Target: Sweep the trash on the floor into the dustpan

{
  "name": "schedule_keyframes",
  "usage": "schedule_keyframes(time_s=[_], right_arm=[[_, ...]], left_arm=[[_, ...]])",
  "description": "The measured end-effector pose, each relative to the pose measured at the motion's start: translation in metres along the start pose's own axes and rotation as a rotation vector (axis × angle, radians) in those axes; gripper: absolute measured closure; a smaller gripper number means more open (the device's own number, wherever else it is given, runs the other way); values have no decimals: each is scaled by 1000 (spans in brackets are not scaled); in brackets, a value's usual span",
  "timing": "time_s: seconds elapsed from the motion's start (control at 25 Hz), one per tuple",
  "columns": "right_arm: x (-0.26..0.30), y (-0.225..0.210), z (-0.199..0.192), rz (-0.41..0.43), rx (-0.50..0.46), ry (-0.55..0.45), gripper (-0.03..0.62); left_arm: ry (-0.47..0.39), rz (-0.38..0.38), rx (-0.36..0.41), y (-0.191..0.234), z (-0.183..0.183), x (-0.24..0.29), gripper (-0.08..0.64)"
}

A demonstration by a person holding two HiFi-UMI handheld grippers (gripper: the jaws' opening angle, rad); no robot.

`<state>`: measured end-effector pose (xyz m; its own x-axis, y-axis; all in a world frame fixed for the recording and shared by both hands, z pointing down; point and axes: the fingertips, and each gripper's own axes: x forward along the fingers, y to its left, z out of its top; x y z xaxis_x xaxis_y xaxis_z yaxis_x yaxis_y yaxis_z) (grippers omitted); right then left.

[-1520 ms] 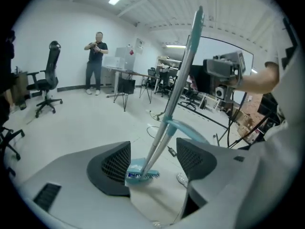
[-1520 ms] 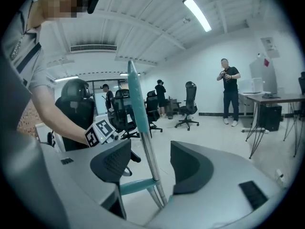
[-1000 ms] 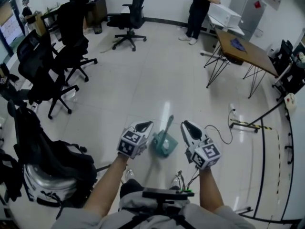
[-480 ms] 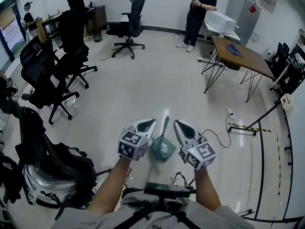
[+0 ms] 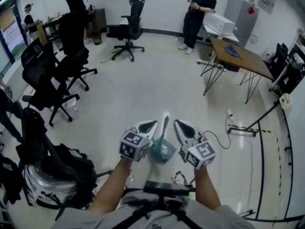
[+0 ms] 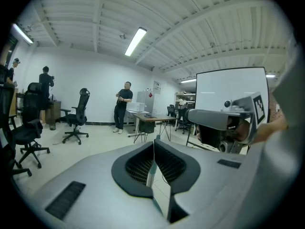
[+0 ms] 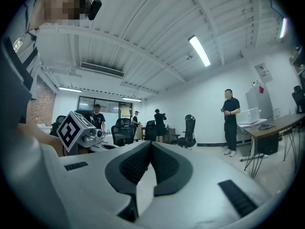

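Though contents unclear, teal dustpan [image 5: 163,150] on floor [image 5: 143,89]

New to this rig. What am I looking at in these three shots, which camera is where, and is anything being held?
There is no robot arm here. Someone wears a camera on the head and carries a hand-held gripper in each hand. The wide downward shot is the head view, showing the left hand-held gripper and the right hand-held gripper. The other two shots come from cameras riding on each gripper and looking along its jaws. Both pairs of jaws are shut and hold nothing. On the floor between them sits a teal dustpan. Further off are office chairs, a wooden table and a standing person. I can make out no trash.
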<state>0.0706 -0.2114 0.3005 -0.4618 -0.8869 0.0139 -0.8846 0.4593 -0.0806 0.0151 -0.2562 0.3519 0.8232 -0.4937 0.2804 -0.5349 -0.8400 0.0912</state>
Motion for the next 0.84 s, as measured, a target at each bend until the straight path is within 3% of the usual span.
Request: schedule_keyframes(time_s=[0.84], right_arm=[[1,-3,6,8,6,-30,592]], left_arm=[[13,-18,-10,-8,-10,1,557]])
